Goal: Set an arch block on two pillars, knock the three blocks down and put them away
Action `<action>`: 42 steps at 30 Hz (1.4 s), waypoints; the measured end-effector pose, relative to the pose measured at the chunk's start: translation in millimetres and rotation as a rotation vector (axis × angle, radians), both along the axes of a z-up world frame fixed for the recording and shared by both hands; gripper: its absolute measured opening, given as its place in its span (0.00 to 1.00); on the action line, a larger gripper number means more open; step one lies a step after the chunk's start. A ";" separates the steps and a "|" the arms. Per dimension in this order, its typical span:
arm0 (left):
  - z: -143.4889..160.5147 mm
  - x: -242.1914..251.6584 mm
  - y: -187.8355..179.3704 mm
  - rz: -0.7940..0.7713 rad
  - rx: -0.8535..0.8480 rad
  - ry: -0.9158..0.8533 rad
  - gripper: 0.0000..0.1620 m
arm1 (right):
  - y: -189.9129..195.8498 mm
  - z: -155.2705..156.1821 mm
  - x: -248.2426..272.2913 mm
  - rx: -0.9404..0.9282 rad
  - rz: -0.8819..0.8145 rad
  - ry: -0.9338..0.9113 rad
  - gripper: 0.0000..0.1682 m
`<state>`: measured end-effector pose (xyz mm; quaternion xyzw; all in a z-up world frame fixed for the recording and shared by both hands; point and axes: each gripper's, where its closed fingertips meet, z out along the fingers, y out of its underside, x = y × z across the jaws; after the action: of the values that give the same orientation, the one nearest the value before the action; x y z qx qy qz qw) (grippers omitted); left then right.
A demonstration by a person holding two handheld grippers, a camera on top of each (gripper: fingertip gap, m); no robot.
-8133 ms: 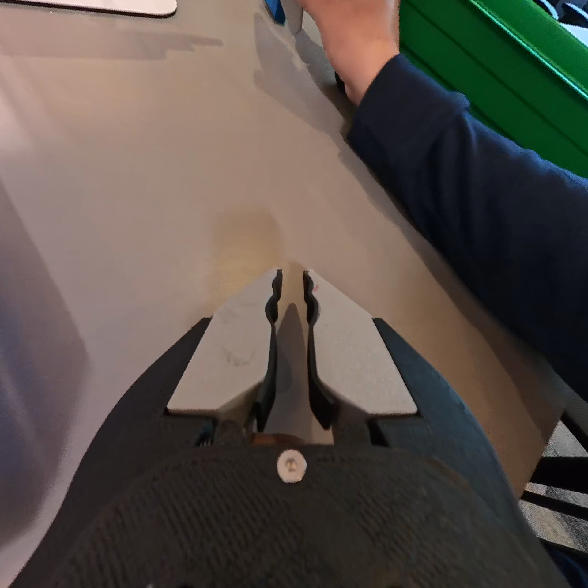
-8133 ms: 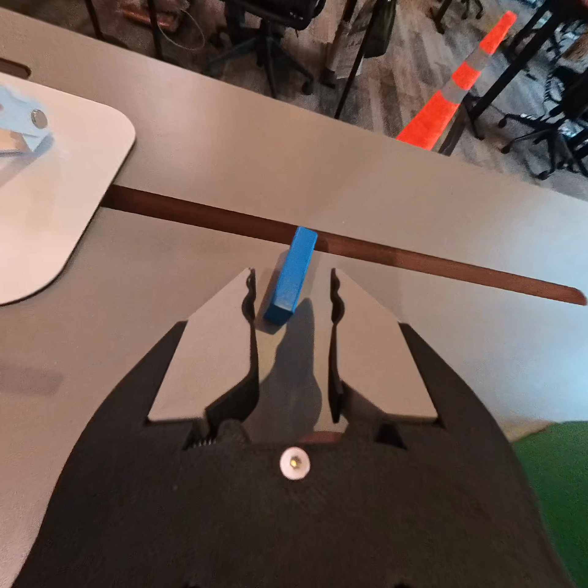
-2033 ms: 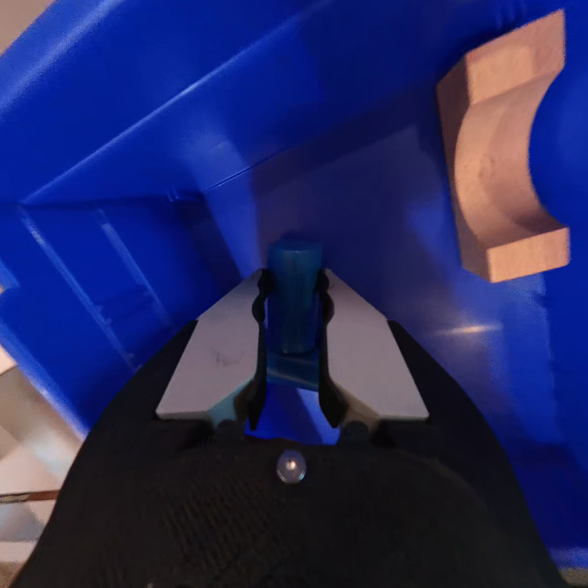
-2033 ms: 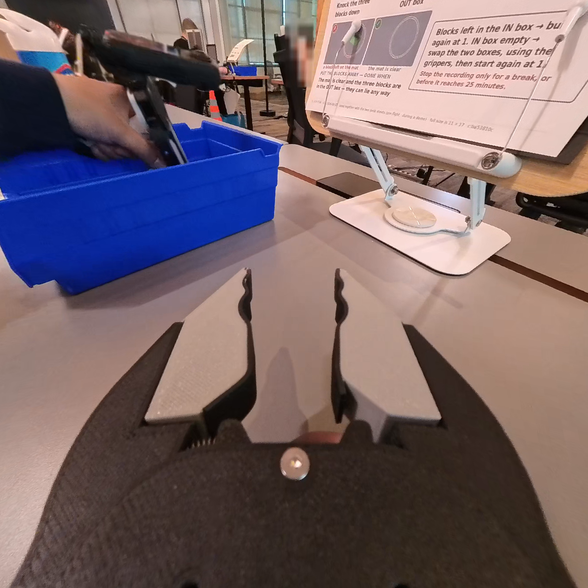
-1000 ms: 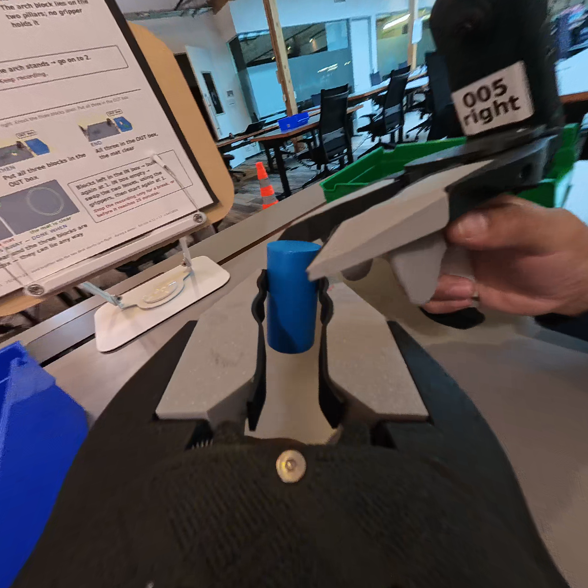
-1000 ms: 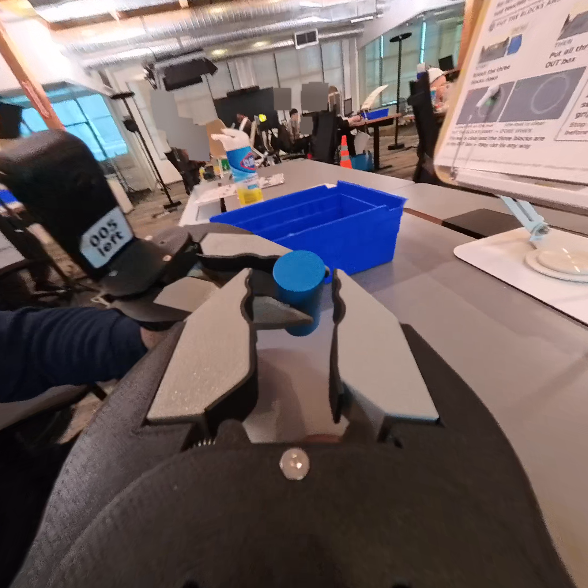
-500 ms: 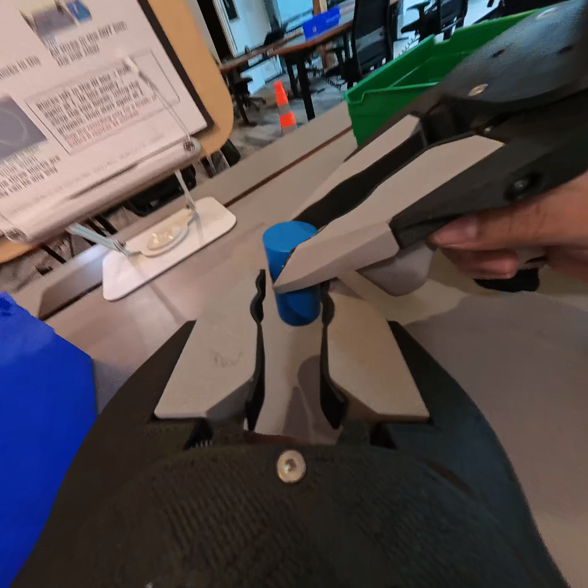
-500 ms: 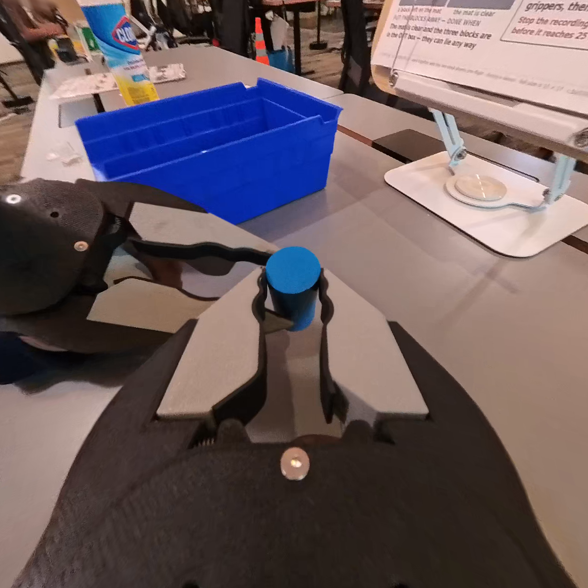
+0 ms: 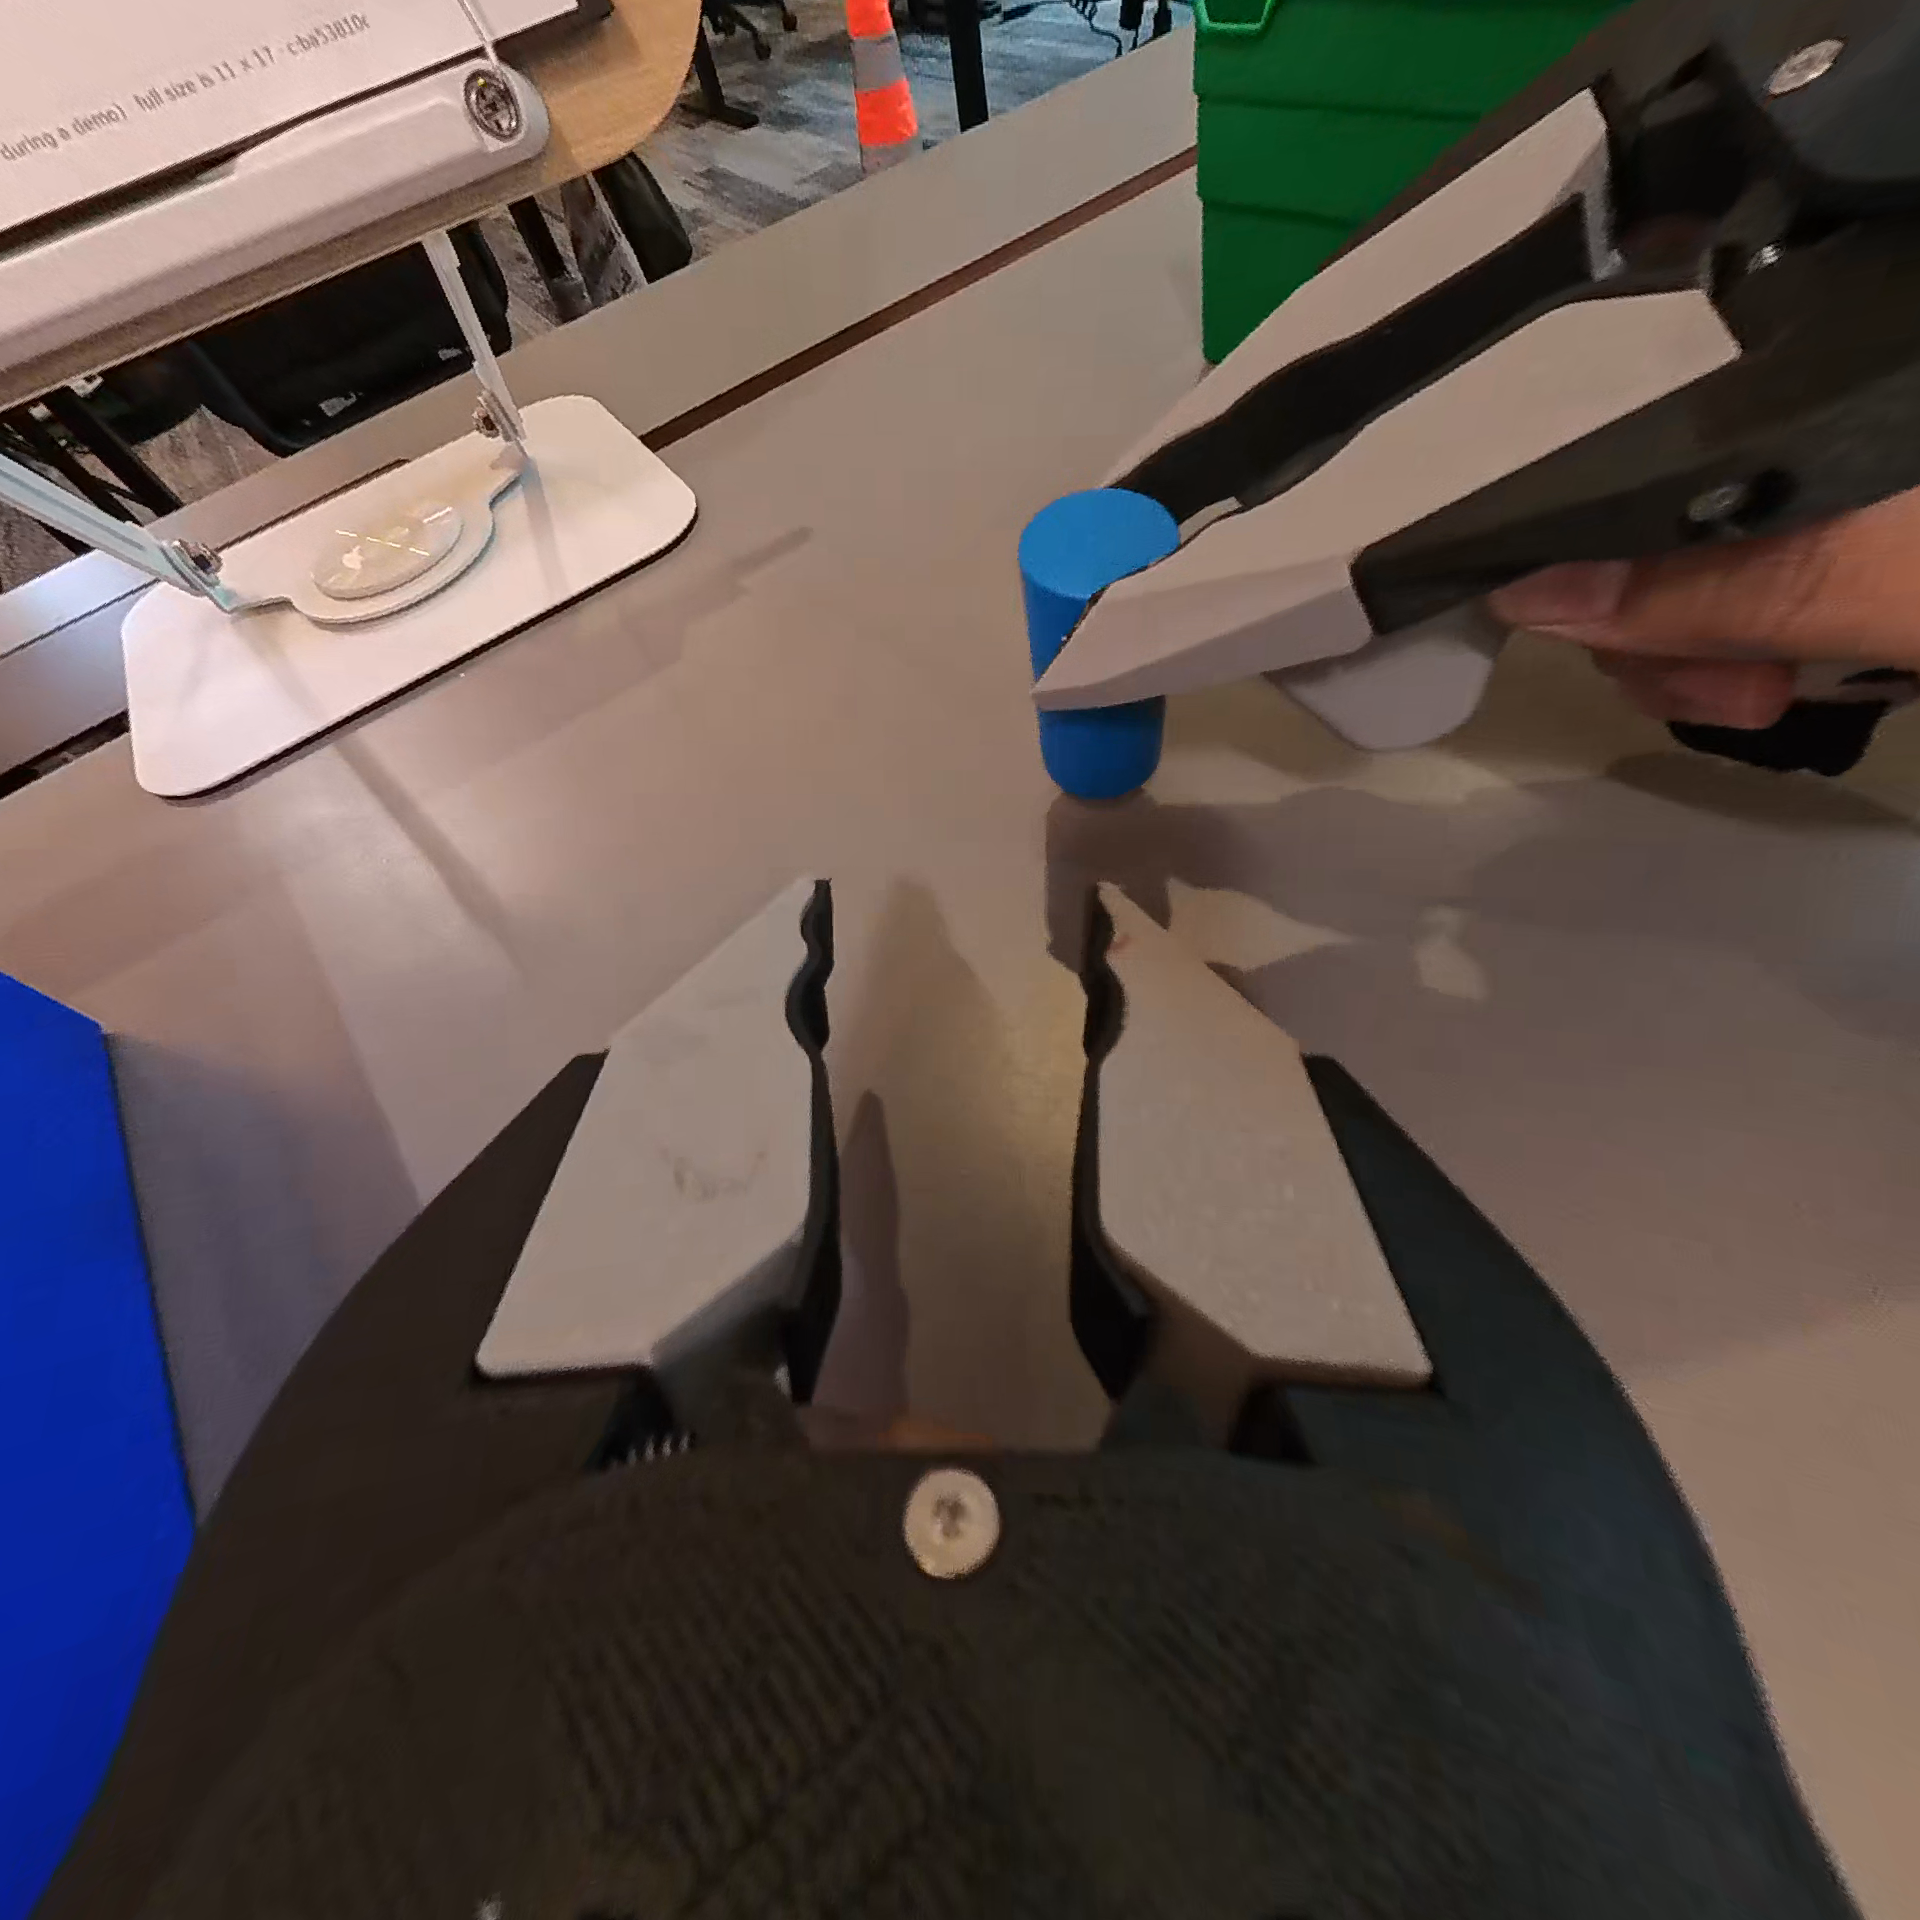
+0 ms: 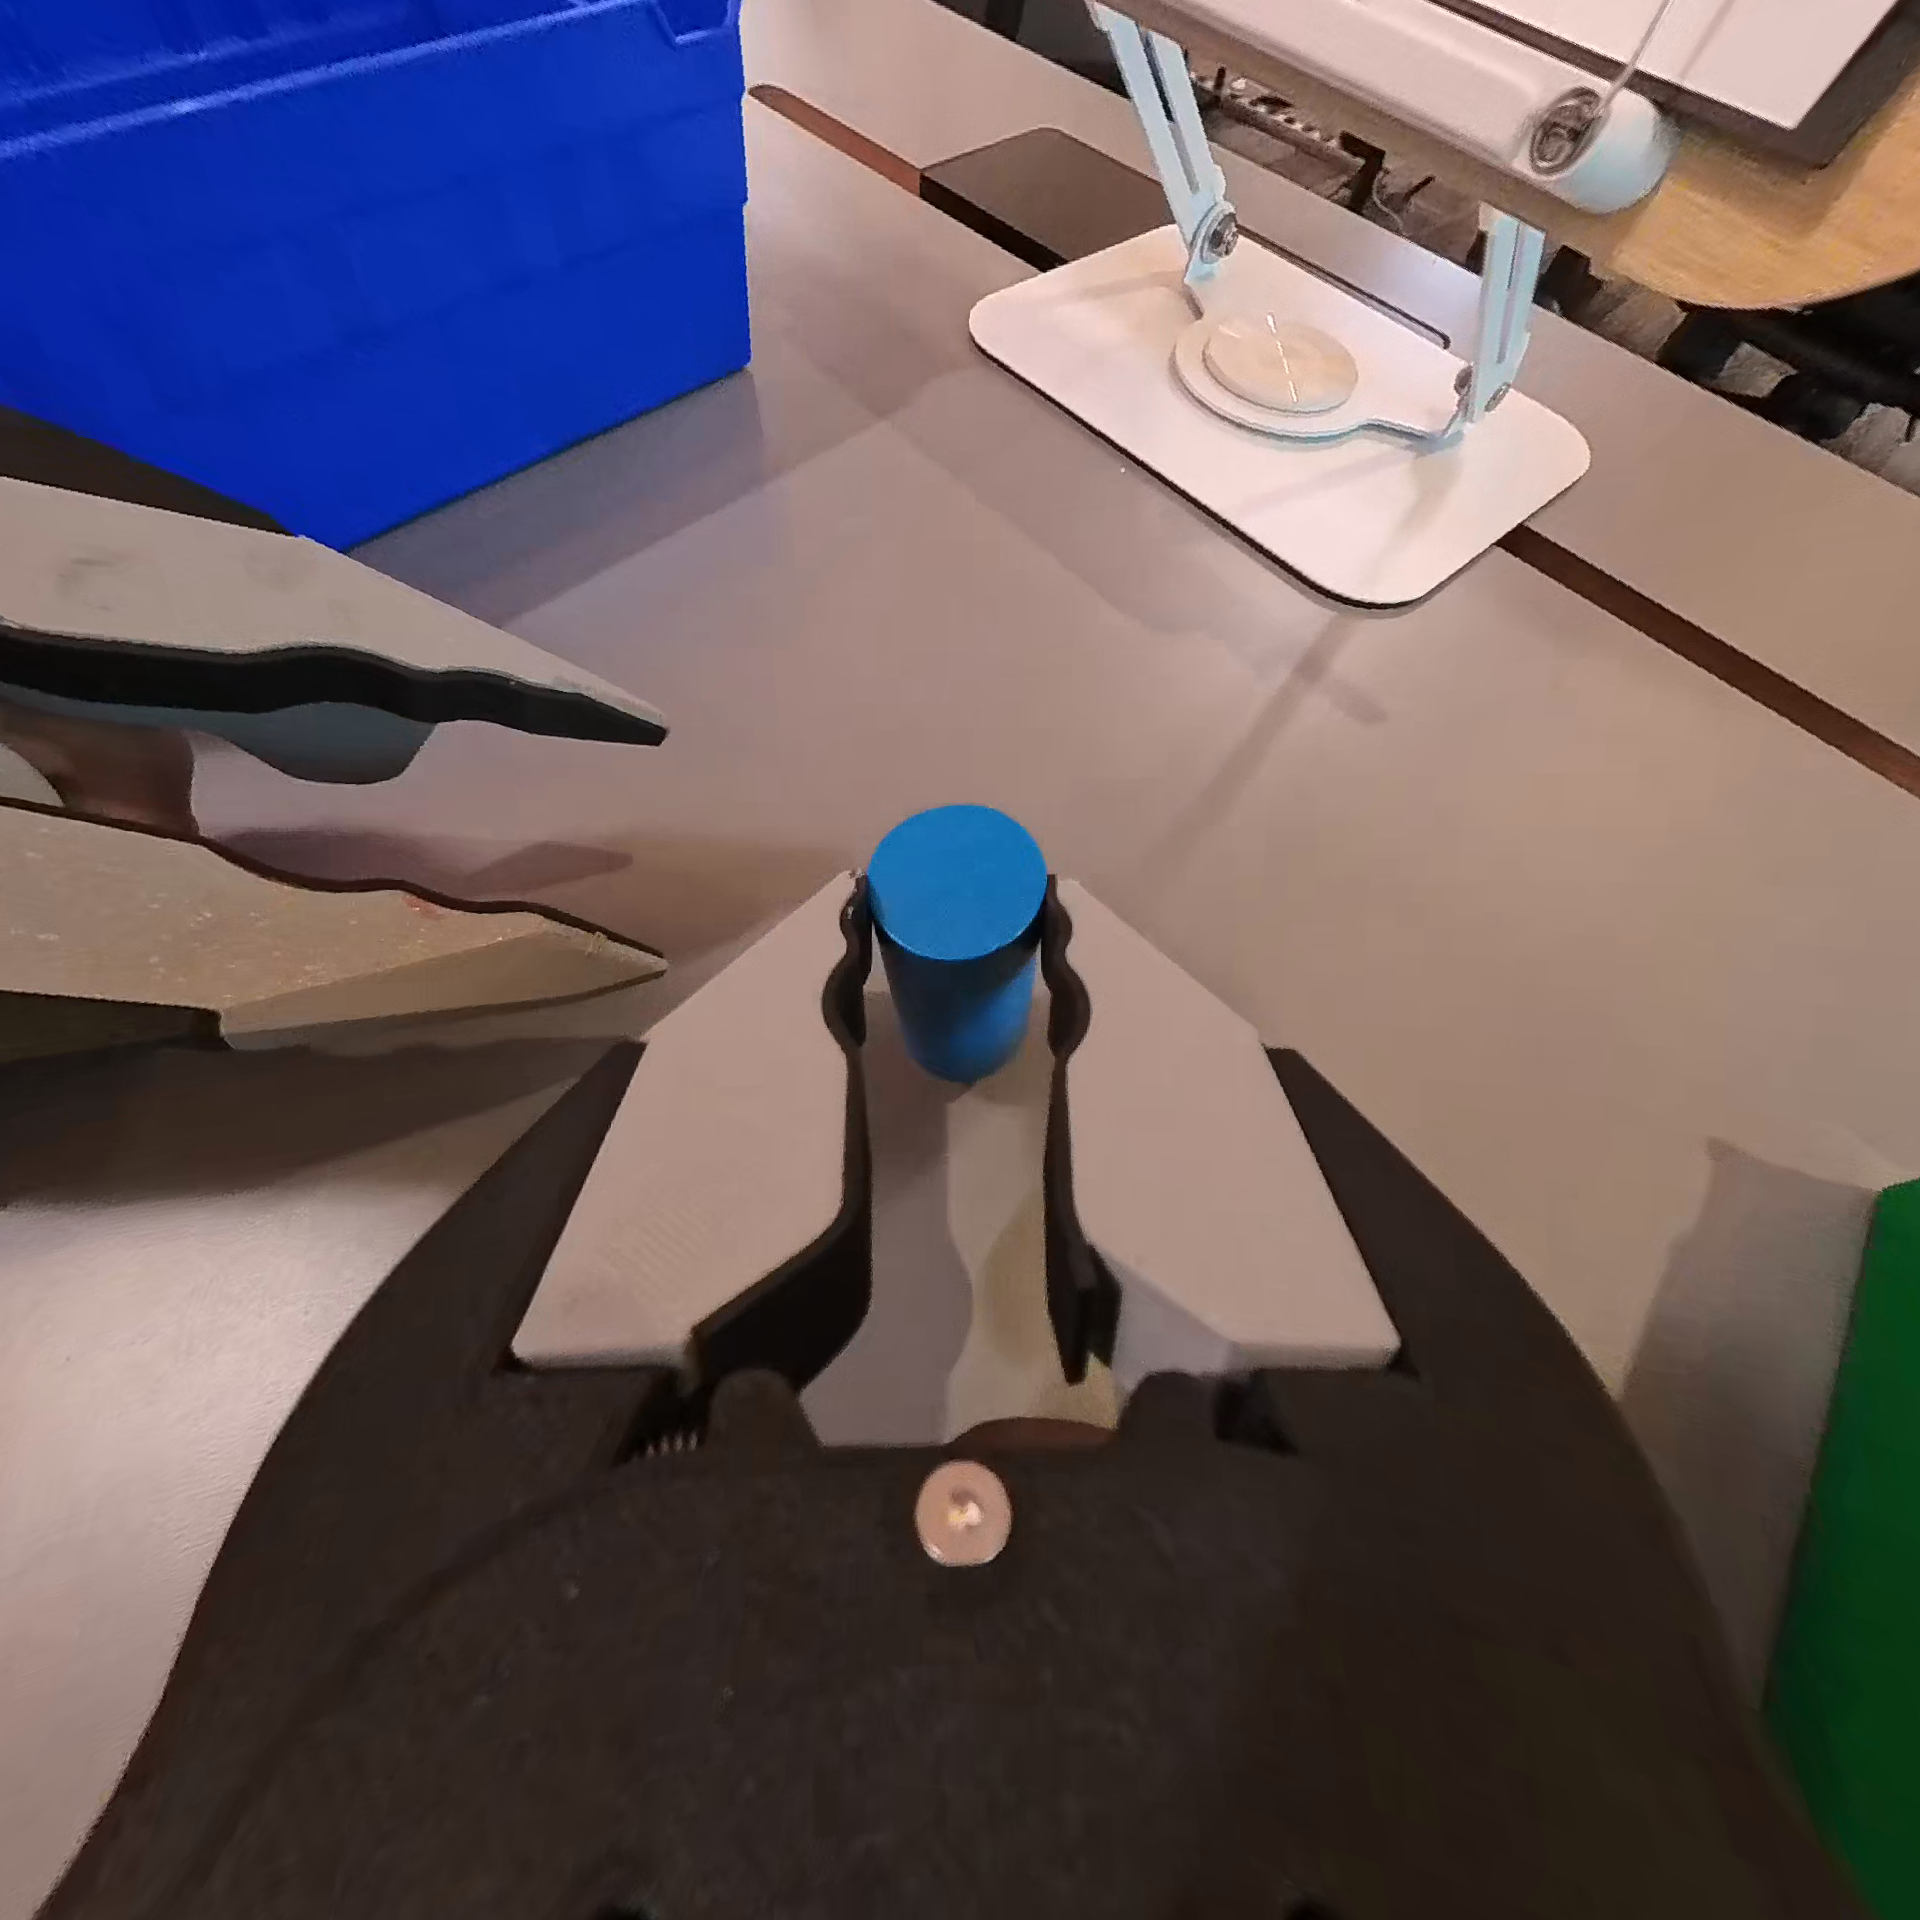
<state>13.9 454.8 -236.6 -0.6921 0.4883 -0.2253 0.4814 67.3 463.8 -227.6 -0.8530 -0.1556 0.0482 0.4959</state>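
Right hand-held gripper (image 10: 951,914) you kept clamped on the upright blue cylinder block (image 10: 958,935), its base on the grey tabletop (image 10: 1455,935). Left hand-held gripper (image 9: 956,914) stood open, empty, just beside it.

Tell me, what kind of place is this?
Probably an open office or lab used for recording tasks: a grey table with plastic bins, an instruction sheet on a white stand, and an orange traffic cone behind.

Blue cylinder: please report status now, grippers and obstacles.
Right gripper shut on blue cylinder, upright over table. Left gripper open, empty. Nothing in the way.
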 end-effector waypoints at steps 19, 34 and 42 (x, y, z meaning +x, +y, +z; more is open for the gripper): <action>-2.4 -2.0 4.7 0.012 -0.006 0.013 0.27 | -1.7 -10.4 -5.8 -0.054 0.016 0.067 0.18; -0.2 -3.4 7.3 0.021 0.010 0.006 0.26 | -5.1 -11.4 -9.4 -0.075 0.037 0.108 0.18; -0.5 -3.9 8.6 0.027 -0.005 0.001 0.26 | -6.6 -5.9 -7.6 -0.061 0.032 0.133 0.17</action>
<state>9.9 463.5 -237.2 -0.6998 0.4786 -0.2199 0.4826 59.7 457.3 -233.5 -0.8599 -0.1345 0.1175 0.4783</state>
